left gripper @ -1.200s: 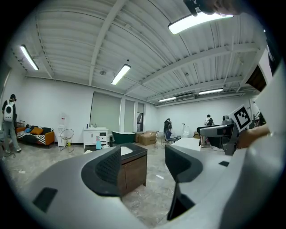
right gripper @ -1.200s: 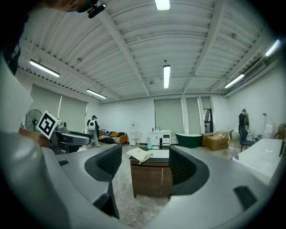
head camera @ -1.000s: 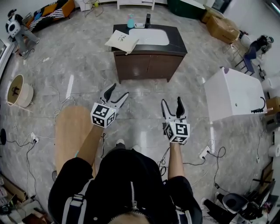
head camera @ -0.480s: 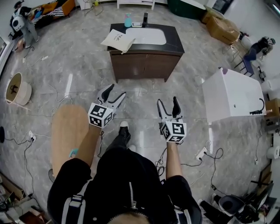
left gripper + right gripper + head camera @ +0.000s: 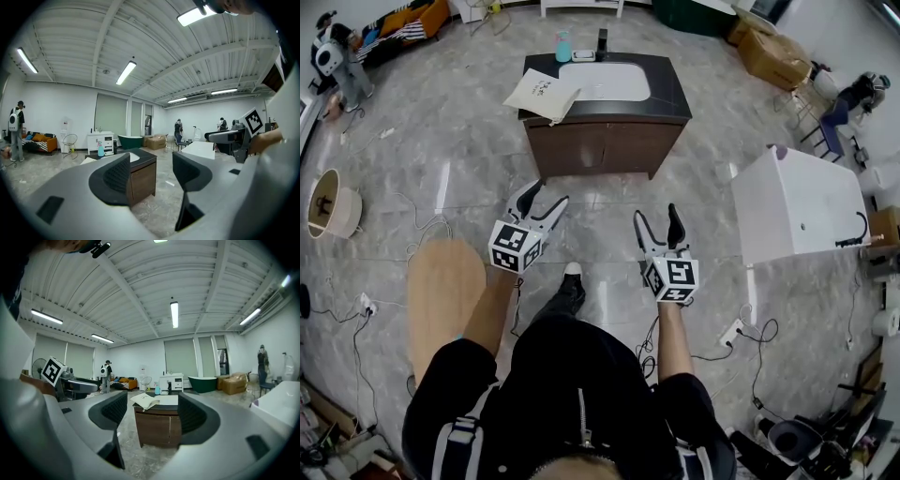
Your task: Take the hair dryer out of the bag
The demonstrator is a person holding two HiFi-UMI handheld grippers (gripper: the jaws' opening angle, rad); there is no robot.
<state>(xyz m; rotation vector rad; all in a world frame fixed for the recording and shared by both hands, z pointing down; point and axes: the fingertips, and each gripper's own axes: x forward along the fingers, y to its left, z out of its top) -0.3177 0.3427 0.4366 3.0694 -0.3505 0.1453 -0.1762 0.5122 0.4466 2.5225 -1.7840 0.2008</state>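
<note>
I've walked nearer the cabinet; my left gripper and right gripper are short of it, jaws wide, holding nothing. The bag lies on its left corner, hair dryer unseen, so reaching comes next

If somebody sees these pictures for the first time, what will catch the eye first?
Probably the left gripper and right gripper, held out mid-picture in the head view, jaws apart and empty. Beyond them stands a dark vanity with a cream bag overhanging its left corner.
</note>
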